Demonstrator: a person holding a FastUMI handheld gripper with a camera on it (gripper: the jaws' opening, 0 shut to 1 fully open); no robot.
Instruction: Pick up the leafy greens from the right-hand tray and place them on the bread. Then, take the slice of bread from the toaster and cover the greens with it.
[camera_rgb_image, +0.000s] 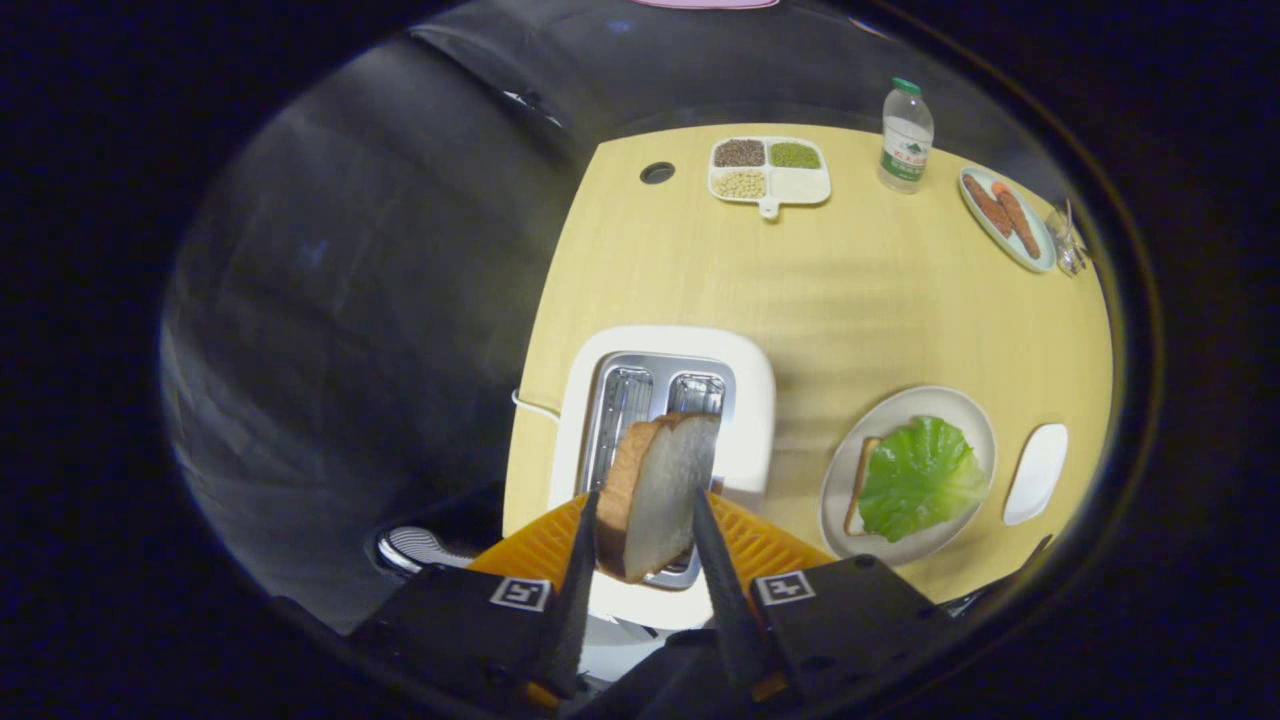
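A downward fisheye look over a pale wooden bench that fills the right and centre of the frame. At the bottom centre, the tongs are clenched on a slice of bread, one finger pressing each broad face, with the slice held upright and lifted just above the toaster. The white toaster sits directly beneath it, in the lower centre, its two metal slots open to the camera. To the right of the toaster, in the lower right of the frame, an oval white plate holds another slice of bread, mostly covered by a ruffled leaf of lettuce. Just beside that plate, further right, lies a small white oval tray. At the top centre of the bench is a white divided dish with four compartments, three showing brown, green and pale grains or beans. To its right stands a clear plastic bottle with a green cap. In the upper right, near the bench's far edge, a pale oval plate carries two sausages. A round cable hole marks the bench's upper left corner.
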